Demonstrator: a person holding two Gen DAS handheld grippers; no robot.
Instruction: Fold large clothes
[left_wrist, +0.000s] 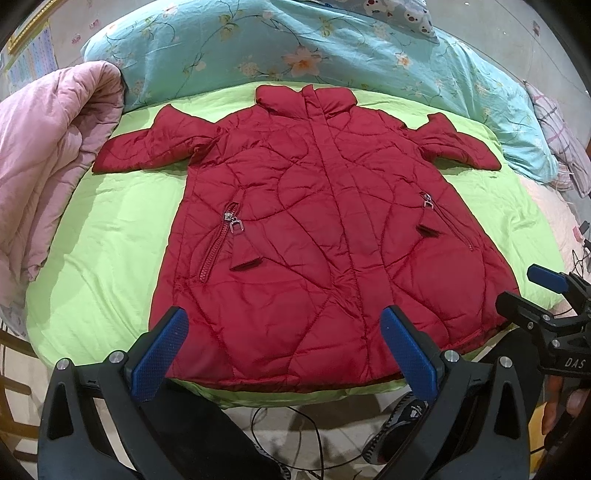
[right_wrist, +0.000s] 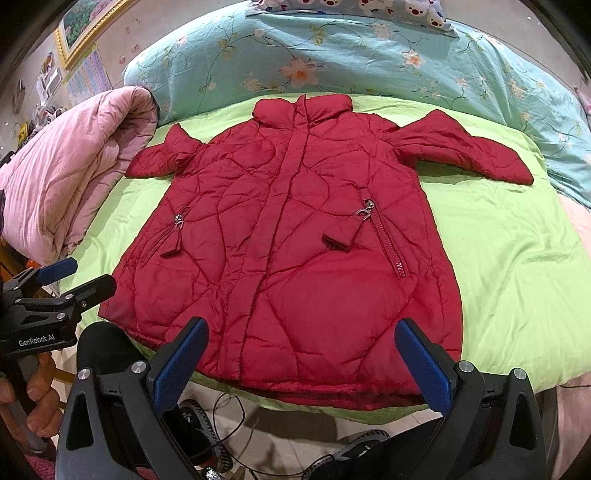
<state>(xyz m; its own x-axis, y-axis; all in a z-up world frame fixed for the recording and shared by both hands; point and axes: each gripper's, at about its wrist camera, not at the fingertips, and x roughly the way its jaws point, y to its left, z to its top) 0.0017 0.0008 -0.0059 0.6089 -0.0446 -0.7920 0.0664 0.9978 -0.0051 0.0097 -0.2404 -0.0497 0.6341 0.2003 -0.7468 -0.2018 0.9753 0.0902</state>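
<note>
A red quilted coat (left_wrist: 314, 229) lies flat, front up, on the lime-green sheet (left_wrist: 107, 236) of a bed, collar at the far side, hem at the near edge and both short sleeves spread outward (the pocket zips hang open). The left gripper (left_wrist: 284, 354) and right gripper (right_wrist: 303, 365) hover over the hem, fingers wide and empty. A pink quilt (left_wrist: 48, 155) is bunched left, a floral blue duvet (left_wrist: 229, 48) beyond.

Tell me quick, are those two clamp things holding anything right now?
Left gripper: jaws open, holding nothing, above the hem of the red coat.
Right gripper: jaws open, holding nothing, also above the hem.
</note>
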